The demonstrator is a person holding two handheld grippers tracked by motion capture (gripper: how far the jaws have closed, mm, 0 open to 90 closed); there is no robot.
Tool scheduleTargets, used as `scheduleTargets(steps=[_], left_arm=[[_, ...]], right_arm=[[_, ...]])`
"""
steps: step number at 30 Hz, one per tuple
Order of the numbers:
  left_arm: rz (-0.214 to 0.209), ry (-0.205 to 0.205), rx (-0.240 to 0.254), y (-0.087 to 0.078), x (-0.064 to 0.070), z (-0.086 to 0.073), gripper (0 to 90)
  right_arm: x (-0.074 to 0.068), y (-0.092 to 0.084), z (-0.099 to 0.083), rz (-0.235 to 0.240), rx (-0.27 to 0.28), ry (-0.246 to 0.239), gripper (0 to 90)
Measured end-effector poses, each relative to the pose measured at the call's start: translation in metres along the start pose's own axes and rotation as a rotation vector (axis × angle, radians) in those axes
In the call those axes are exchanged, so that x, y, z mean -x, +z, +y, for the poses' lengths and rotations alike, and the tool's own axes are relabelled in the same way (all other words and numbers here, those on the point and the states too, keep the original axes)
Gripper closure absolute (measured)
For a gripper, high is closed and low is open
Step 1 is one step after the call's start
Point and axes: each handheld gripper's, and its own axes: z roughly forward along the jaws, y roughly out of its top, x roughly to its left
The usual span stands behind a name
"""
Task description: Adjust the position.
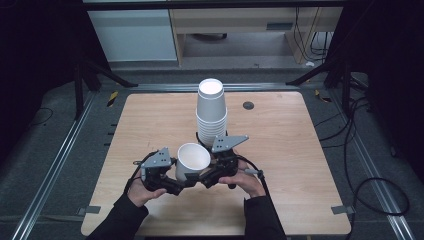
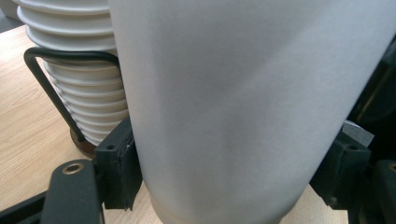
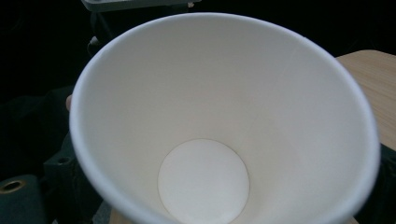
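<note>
Currently both grippers are holding the cup (image 1: 192,161) above the near desk (image 1: 300,165), just in front of the stack (image 1: 211,112). Left gripper (image 1: 172,186) is clamping its lower wall, jaws on either side; right gripper (image 1: 207,177) is sitting against it, grip hidden, cannot tell. Risks: squeezing too hard is likely denting the thin wall; uneven release is likely tipping it; swinging forward could be knocking the stack. Cup's long axis is running near-vertical, leaning slightly, mouth pointing up, base down.

Obstacles: tall cup stack (image 1: 211,111) on its wire holder (image 2: 56,88) just behind the held paper cup (image 1: 192,160); surface (image 1: 300,165) open left, right and near edge.
</note>
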Motion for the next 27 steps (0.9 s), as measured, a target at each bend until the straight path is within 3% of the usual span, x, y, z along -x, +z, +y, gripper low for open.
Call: scheduleTargets(steps=[22, 27], left_arm=[[-0.002, 0.022, -0.022, 0.0030, 0.0027, -0.0014, 21.8], [0.007, 0.023, -0.051, 0.0041, 0.0026, -0.0041, 15.7]], right_arm=[[-0.0015, 0.0021, -0.0004, 0.025, -0.012, -0.010, 13.6], [-0.0015, -0.0040, 0.0028, 0.012, 0.010, -0.015, 13.7]])
